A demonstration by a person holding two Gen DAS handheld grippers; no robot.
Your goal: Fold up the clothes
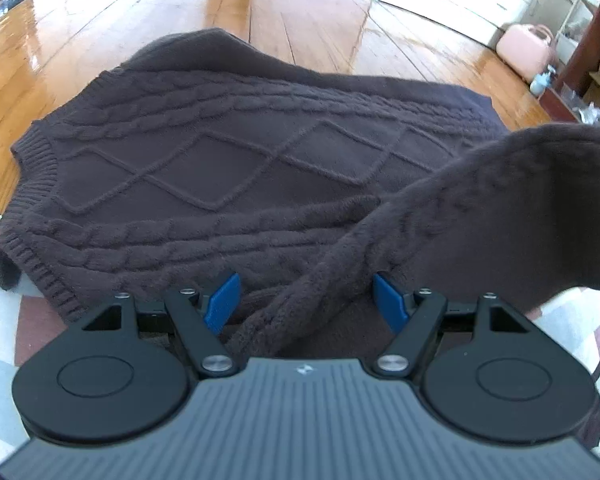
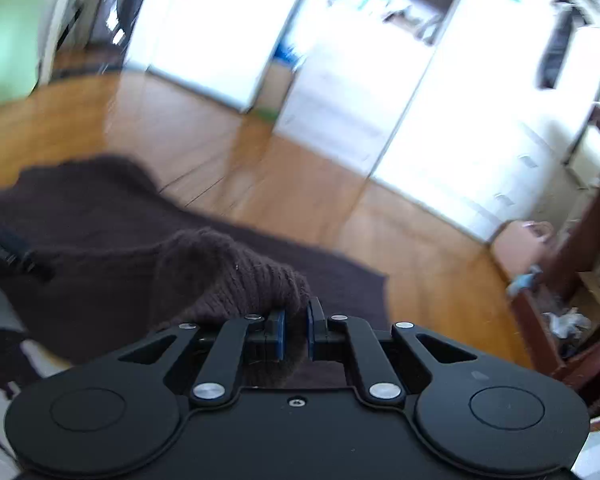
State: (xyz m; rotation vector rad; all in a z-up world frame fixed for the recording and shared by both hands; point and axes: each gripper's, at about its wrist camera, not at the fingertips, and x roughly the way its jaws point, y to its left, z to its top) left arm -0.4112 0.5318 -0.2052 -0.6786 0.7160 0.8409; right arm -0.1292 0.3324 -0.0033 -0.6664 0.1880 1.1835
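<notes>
Left wrist view looks across a dark brown cable-knit sweater (image 1: 228, 168) spread flat on the wooden floor (image 1: 80, 48), its ribbed hem (image 1: 32, 160) toward the left of the picture and its long axis running left to right. The left tool (image 1: 304, 300) sits at the sweater's near edge with its blue fingers (image 1: 222, 300) spread wide, nothing pinched; a thick fold of knit lies in the gap between them but is not gripped.

To the right of the sweater's body, one sleeve (image 1: 520, 208) is lifted off the floor and arcs across the picture. In the right wrist view, which is blurred, the right tool (image 2: 296, 334) has its fingers pressed nearly together on the ribbed cuff (image 2: 260, 280) of that sleeve, so it is pinching the cuff and carrying it. The sweater's body (image 2: 100, 232) lies ahead and to the left of the right tool.

The coming move, as I judge it, turns on this: the sleeve must travel leftward from the right tool, across the body's long axis, to land on the diamond panel (image 1: 220, 172). The right tool is the one holding the cloth; the left tool is nearer the body and could pin the near edge.

A pink case (image 1: 524, 50) stands well beyond the sweater, by a dark wooden shelf (image 1: 592, 40).
</notes>
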